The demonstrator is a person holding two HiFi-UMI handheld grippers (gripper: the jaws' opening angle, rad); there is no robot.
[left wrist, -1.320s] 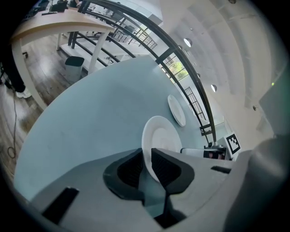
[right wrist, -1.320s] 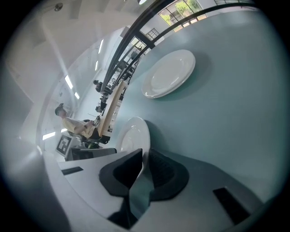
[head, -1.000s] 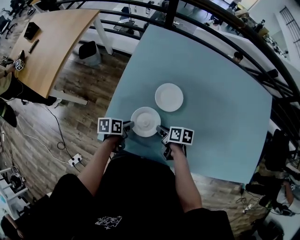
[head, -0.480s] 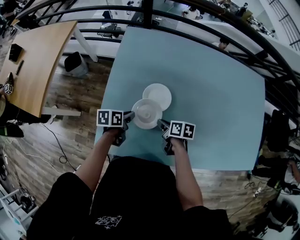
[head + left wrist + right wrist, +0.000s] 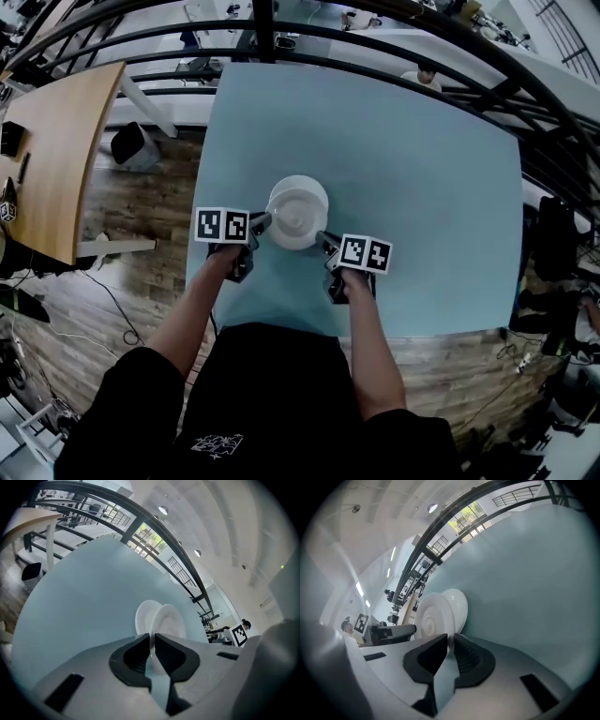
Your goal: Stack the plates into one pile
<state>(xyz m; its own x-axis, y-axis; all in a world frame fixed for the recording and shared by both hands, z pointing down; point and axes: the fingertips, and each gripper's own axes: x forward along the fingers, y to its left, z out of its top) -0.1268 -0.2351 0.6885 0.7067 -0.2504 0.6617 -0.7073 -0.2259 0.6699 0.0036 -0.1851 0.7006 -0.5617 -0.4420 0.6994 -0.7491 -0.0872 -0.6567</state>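
While I look down through the head view, the carried plate [image 5: 298, 217] hangs between my two grippers over the blue table [image 5: 422, 187]. It sits almost squarely above the second plate [image 5: 298, 180], whose rim shows as a pale crescent on the far side. My left gripper [image 5: 261, 223] has the near-left edge and my right gripper [image 5: 323, 239] the near-right edge.

Along the left gripper [image 5: 152, 637] view, the jaws have just been closing, and they pinch the thin rim of the carried plate [image 5: 168, 623], one pad on each face. The second plate [image 5: 143, 615] lies on the table just behind it. I cannot tell whether the two plates touch.

Along the right gripper [image 5: 450, 639] view, the jaws are clamped on the opposite rim of the carried plate [image 5: 431, 616], and the second plate [image 5: 460, 603] peeps out beyond it.

I judge this to be the placing step. Next I need a slight push away from me to centre it, then an even descent with both hands level, letting go only once the plate has seated.
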